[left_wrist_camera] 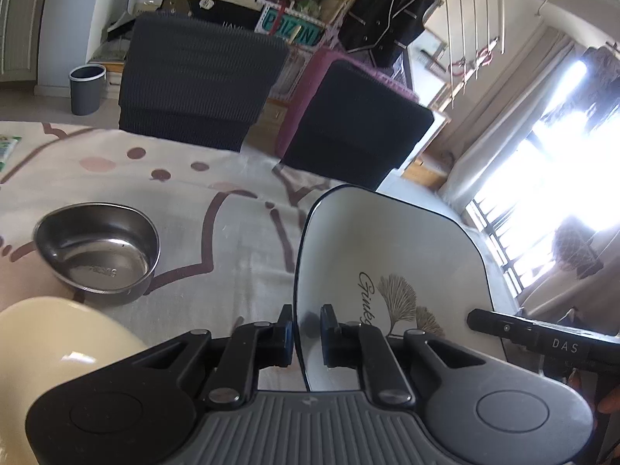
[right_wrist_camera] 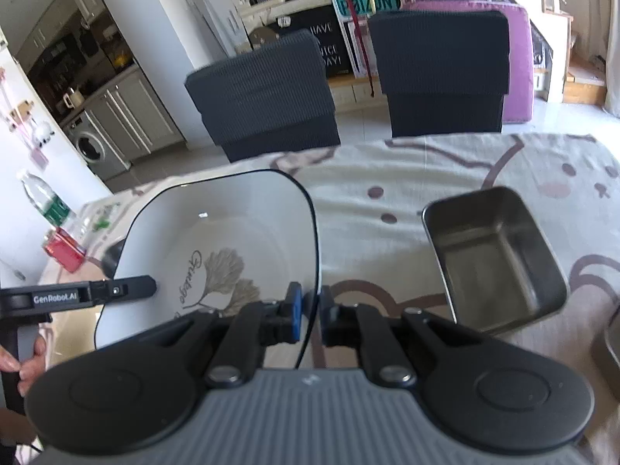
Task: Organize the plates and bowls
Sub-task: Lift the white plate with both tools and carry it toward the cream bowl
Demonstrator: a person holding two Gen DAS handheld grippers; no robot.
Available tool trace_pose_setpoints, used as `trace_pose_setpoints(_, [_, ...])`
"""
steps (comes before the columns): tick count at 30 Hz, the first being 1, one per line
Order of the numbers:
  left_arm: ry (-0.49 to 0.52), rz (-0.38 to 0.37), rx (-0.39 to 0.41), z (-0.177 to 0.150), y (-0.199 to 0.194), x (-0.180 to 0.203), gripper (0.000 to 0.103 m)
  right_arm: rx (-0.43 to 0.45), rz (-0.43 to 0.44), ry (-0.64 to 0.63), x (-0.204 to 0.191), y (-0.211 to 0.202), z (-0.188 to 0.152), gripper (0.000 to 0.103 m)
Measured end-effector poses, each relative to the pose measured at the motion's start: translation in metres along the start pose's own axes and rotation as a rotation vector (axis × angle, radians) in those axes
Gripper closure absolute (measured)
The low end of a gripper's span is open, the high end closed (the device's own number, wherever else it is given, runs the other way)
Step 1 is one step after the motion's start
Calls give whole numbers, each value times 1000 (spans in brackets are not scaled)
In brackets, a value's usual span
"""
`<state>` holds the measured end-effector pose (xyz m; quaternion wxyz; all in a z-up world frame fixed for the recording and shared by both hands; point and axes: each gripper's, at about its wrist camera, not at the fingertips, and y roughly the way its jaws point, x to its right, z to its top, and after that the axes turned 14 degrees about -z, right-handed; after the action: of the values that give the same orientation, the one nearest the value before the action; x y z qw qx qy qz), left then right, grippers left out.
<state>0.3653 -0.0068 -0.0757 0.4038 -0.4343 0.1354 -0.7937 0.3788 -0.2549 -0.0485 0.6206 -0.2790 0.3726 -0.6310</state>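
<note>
home dining area, washing machine (right_wrist_camera: 91, 146), kitchen cabinets (right_wrist_camera: 128, 116), chairs (right_wrist_camera: 263, 97)

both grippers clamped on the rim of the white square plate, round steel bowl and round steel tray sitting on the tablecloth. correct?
One thing is off: the steel tray is rectangular, not round, as the right wrist view shows. The rest holds: the left gripper and right gripper each clamp the white square plate by its rim, and the round steel bowl sits on the tablecloth.

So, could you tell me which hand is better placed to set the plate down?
Neither alone: left gripper and right gripper each pinch an opposite rim of the plate, so probably both.
</note>
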Motion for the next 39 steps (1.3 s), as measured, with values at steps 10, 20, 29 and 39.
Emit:
trace_pose_setpoints(10, [49,-10,58,-19,-68,40,89,76,4,-3,-10,-73,-7,93])
trace_pose_setpoints(20, [69,6,103,-57,-130,48,89,106,60,-2,-27,-111,-46,93])
trace_pose_setpoints(29, [93,29,107,-96,-170,45,89,114,97,5,-48,-139,-83,93])
trace_pose_setpoints(39, [24,55,-18,-131,-155,16,89,1,82,30,-53,-114,-123,93])
